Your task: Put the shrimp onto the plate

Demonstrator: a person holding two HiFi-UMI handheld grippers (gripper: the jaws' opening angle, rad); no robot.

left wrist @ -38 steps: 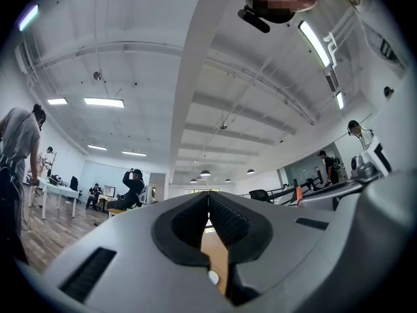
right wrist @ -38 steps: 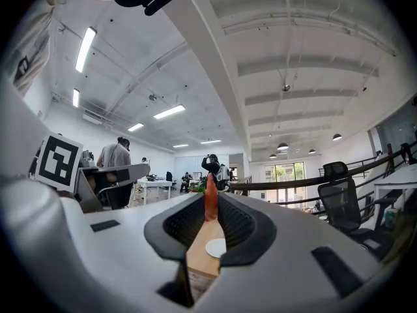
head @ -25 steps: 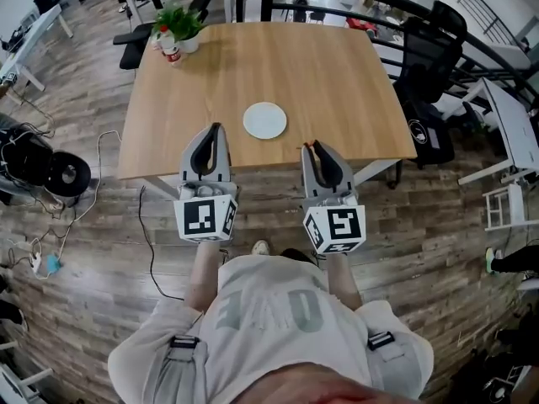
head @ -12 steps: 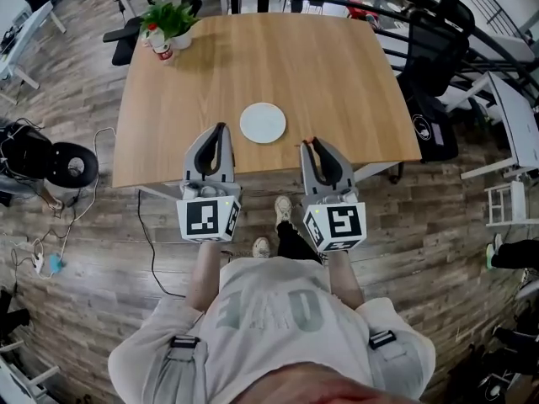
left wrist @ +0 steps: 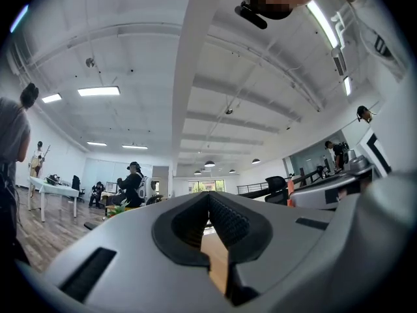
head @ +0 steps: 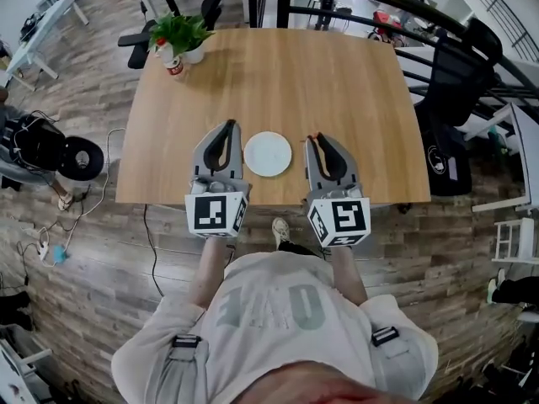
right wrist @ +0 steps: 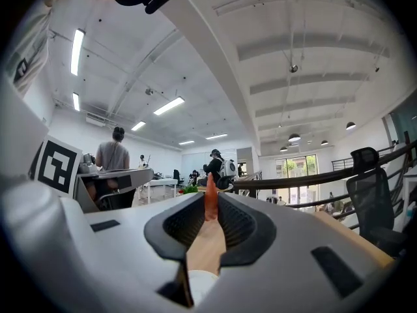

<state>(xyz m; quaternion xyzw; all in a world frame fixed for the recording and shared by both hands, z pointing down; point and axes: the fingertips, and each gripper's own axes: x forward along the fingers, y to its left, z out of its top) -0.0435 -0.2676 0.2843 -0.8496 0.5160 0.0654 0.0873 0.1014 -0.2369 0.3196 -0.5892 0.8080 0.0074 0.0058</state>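
Shrimp (right wrist: pixel 210 197), pinched at the tips of the right gripper (head: pixel 317 139), hangs just beside the bare white plate (head: pixel 268 154) on the wooden table (head: pixel 337 74). The left gripper (head: pixel 227 127), jaws together and empty, flanks the plate's other side. The set-down is not yet done.

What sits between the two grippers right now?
The white plate, on the table between the left gripper and the right gripper, which grips the shrimp. The head view shows it.
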